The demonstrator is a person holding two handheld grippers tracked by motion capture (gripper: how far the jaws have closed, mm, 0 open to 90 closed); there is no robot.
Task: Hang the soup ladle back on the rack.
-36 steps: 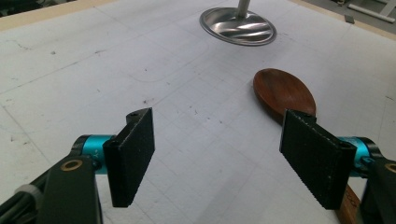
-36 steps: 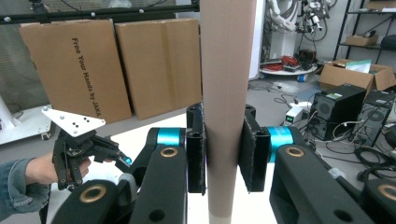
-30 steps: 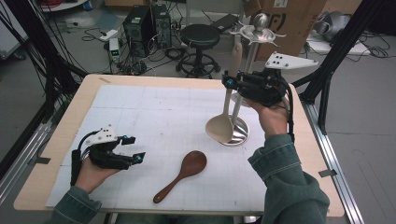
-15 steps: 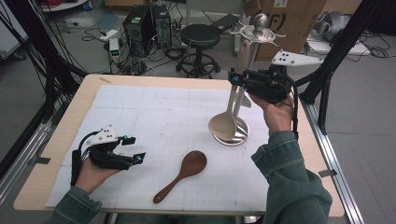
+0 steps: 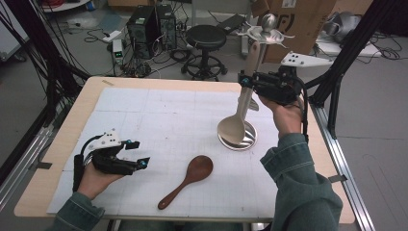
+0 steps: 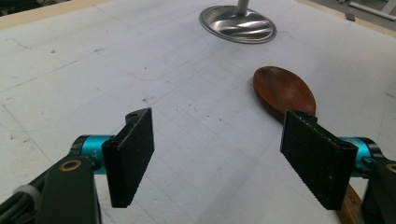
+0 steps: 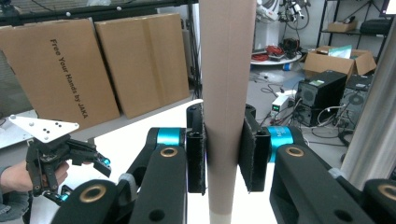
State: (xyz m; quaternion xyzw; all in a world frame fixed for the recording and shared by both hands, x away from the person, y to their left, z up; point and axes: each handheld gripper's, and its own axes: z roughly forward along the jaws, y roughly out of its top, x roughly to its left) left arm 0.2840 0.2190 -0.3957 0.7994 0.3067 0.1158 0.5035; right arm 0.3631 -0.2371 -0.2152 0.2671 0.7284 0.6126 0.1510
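Observation:
My right gripper is shut on the handle of a pale beige spoon, held upright with its bowl hanging just over the round base of a metal stand. In the right gripper view both pads press the pale handle between them, and the stand's pole is at the right. A dark wooden spoon lies on the white mat, front centre. My left gripper rests on the mat at the left, open and holding nothing. Its view shows the dark spoon just beyond the right jaw.
The stand has hook arms and a ball at its top; its shiny base sits at the mat's right. A white gridded mat covers the wooden table. Cardboard boxes, a stool and computers stand beyond the far edge.
My right gripper has shifted slightly to the right with the pale spoon, closer to the stand's pole. The left hand and the dark spoon have not moved.

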